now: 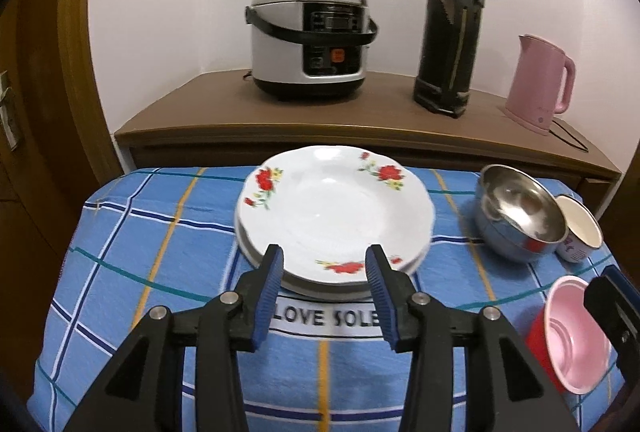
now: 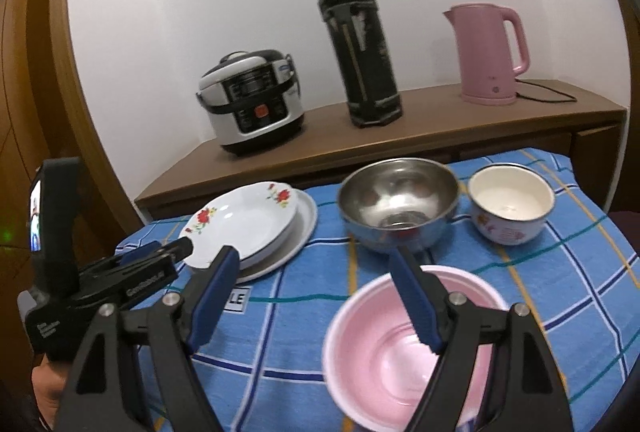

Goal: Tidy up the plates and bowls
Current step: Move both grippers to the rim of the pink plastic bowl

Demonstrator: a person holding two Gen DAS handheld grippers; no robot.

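A white wall and a brown wooden sideboard [image 1: 360,120] fill the upper half of both views, carrying 3 appliances: 1 silver rice cooker [image 1: 308,40], 1 tall black thermos [image 1: 450,32] and 1 pink kettle [image 1: 540,82]. Below it sits the bench, covered by a blue checked cloth [image 1: 160,252].

On the cloth are 2 stacked plates and 3 bowls. The flowered plate [image 1: 332,212] lies flat, face up, at the centre of the left wrist view, on top of a plain white plate [image 2: 302,228] whose rim shows beyond it in the right wrist view. Right of the plates, 1 steel bowl [image 2: 398,208] and 1 white enamel bowl [image 2: 510,208] stand upright side by side, mouths up. The pink bowl [image 2: 408,348] sits in the lower right of the right wrist view, mouth up toward the camera.

The left tongs [image 1: 325,260] stand wide apart, astride the near rim of the flowered plate, gripping nothing. The right tongs [image 2: 316,264] are also spread wide, over the near rim of the pink bowl, holding nothing.
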